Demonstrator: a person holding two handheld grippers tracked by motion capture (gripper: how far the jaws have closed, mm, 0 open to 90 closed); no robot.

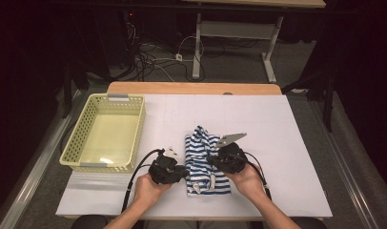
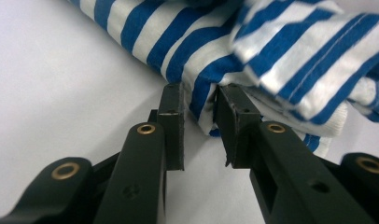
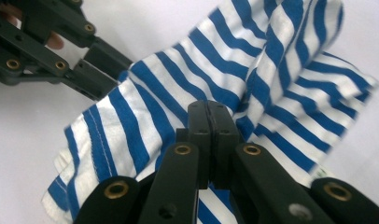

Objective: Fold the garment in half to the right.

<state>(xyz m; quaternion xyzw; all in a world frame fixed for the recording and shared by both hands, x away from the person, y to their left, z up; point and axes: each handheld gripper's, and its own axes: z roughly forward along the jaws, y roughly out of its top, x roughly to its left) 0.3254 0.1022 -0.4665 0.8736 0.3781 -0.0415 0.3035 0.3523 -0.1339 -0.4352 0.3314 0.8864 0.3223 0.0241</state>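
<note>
White table (image 1: 296, 143), long side toward the person, wooden strip along the far edge; grey floor beyond it with a tangle of cables (image 1: 148, 59) and the legs of a second desk (image 1: 229, 31)

Pale yellow perforated basket (image 1: 75, 137) on the table's left part, long axis running away from the person, grey tabs at its near and far rims, well apart from the cloth

Blue-and-white striped garment (image 1: 199, 160) near the middle of the table, toward the near edge, bunched into a rough folded strip; far end humped up, near end lying flatter on the surface

Person's forearms enter from the bottom edge, one gripper in each hand, the two flanking the garment

Left gripper (image 2: 199, 116) low at the garment's left edge. In the left gripper view the jaws stand partly apart with a folded edge of striped fabric between the pads; fabric lies against both inner faces, so it reads as a pinch on that fold, though how firmly I cannot tell. Tips sit right down at the tabletop

Right gripper (image 3: 209, 122) at the garment's right side, grey three-cornered plate (image 1: 231, 139) on top. Jaws pressed fully together, a raised layer of the stripes draped at their tips; fabric caught there, lifted off the table and stretched toward the other gripper
</note>
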